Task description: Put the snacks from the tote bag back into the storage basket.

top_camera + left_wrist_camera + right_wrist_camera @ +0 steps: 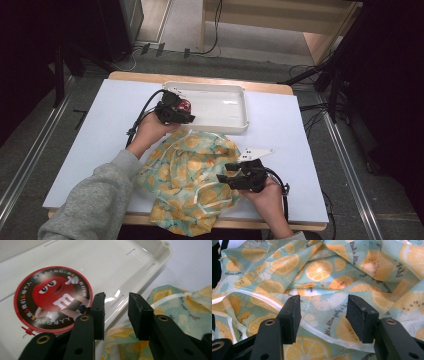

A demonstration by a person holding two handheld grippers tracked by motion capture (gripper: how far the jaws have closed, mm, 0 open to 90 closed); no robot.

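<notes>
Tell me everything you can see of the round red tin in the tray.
The round tin has a red rim and a dark printed lid showing a red cartoon candy face with a white "m" and a ring of small multicoloured characters. It looks like plastic or metal. It lies flat, lid up, in the white tray, near its left end. The left hand-held gripper hovers open just beside it, not gripping it.

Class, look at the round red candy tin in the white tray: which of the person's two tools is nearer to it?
The left. The left tool is at the tray's near-left corner, right beside the round red candy tin, jaws open. The right tool is over the citrus-print cloth, well short of the tray.
</notes>
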